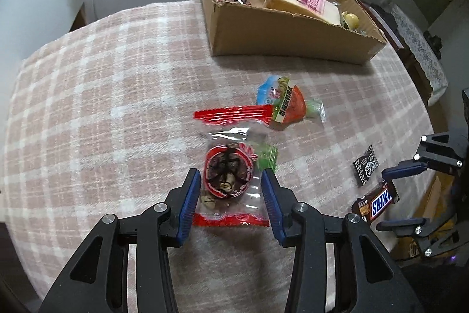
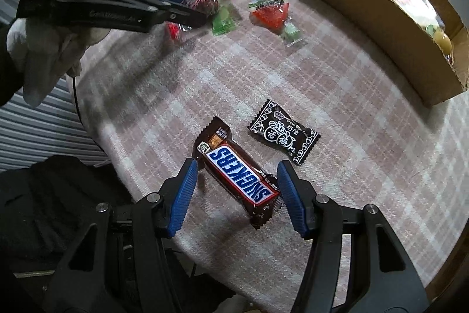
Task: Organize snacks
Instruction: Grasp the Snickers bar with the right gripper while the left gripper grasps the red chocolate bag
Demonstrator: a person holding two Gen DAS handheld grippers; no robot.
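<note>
Box (image 1: 281, 40) at 1 o'clock already holds a few snacks; five remain on the cloth (image 1: 102, 107), left gripper (image 1: 231, 195) parted astride the date pack (image 1: 228, 175), right gripper (image 2: 234, 195) parted around the Snickers (image 2: 237, 175), neither gripped.

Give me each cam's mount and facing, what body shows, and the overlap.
Left wrist: on the left hand-held gripper, looking steeply down along its fingers at a red-ended clear packet; the right hand-held gripper shows at the frame's right.
Right wrist: on the right hand-held gripper, looking down at the Snickers; a gloved hand holds the left one.
Shared: Snickers, black candy, box, plaid cloth.
</note>
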